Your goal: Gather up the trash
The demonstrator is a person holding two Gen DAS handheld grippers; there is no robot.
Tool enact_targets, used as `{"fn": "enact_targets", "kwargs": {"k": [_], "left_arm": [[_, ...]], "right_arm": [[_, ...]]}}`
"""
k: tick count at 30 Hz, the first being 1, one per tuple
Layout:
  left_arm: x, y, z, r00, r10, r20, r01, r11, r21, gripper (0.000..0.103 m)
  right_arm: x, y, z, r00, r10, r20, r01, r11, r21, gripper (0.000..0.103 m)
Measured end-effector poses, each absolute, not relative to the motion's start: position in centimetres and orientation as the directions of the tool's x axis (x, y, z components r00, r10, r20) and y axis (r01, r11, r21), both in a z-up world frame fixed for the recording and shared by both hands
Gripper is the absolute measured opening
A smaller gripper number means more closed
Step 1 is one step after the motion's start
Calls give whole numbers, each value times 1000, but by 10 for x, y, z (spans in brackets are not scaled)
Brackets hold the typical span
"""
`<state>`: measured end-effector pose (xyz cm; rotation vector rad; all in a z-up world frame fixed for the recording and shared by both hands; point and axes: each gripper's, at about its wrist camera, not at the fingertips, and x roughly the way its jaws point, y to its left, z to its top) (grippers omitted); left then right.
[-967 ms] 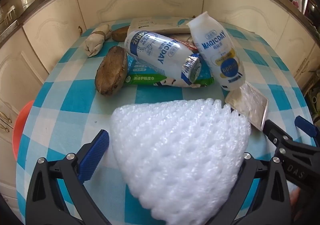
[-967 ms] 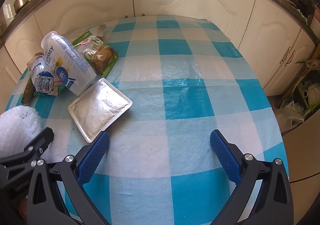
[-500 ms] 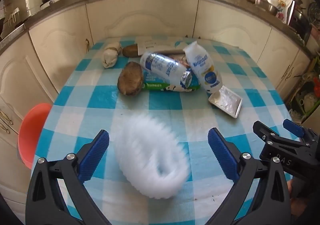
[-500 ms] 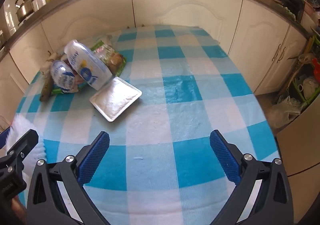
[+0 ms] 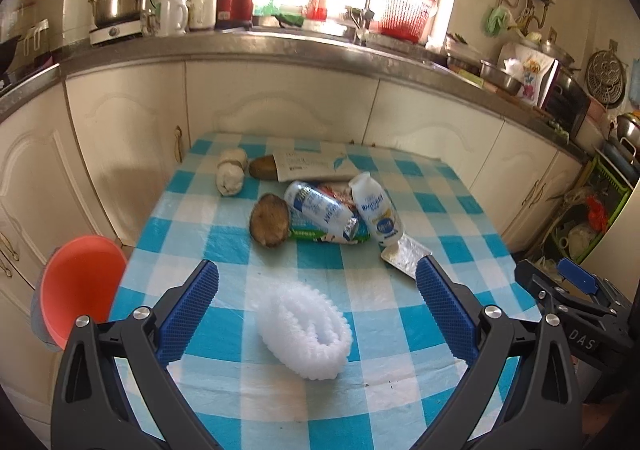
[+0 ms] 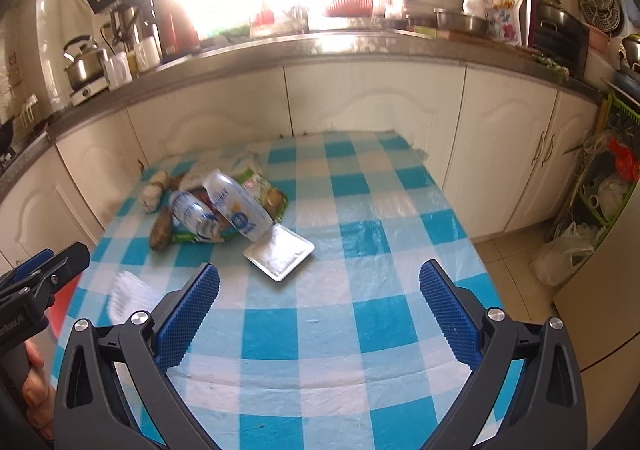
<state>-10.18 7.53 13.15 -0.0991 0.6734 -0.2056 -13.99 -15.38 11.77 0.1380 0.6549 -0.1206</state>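
A white foam fruit net (image 5: 305, 332) lies on the blue checked table (image 5: 224, 242), between and below my open left gripper (image 5: 316, 290); nothing is held. It shows blurred in the right wrist view (image 6: 130, 290). Further back lies a trash pile: two milk bottles (image 5: 320, 212) (image 5: 378, 210), a green wrapper (image 5: 320, 236), a brown shell-like piece (image 5: 269, 225), a foil tray (image 5: 404, 256), a paper bag (image 5: 316, 166) and a tissue wad (image 5: 230, 176). My right gripper (image 6: 320, 290) is open and empty above the table's near middle.
An orange bin (image 5: 82, 290) stands off the table's left edge. White cabinets (image 5: 280, 106) and a cluttered counter run behind the table. A plastic bag (image 6: 568, 254) lies on the floor at the right. The left gripper shows at the left in the right wrist view (image 6: 44, 270).
My left gripper let go of the foam net and pulled up and back; the net now lies on the table. My right gripper also rose and drew back.
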Motion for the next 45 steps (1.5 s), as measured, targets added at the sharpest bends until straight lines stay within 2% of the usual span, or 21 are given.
{"fn": "enact_targets", "kwargs": {"k": [10,17,30,45], "left_arm": [[-146,109,188,854,-96,-511,74,995,-63,100],[-172,131,213,884,-51,-465,31,998,-51,100],[-207,138,238,918,2,-395,-15,999,-28,100],[-218,133,242,929,15,-371,-22,1000,-13,100]], "right_arm": [[-182,-123,181,879,-37,-475,91,992,91,99],[-208,-107,208,921,-18,-388,51,996,74,99],[-238,-88,235,955,6,-297,11,998,56,99],[-253,-86,248,974,-2,-227,15,998,57,99]]}}
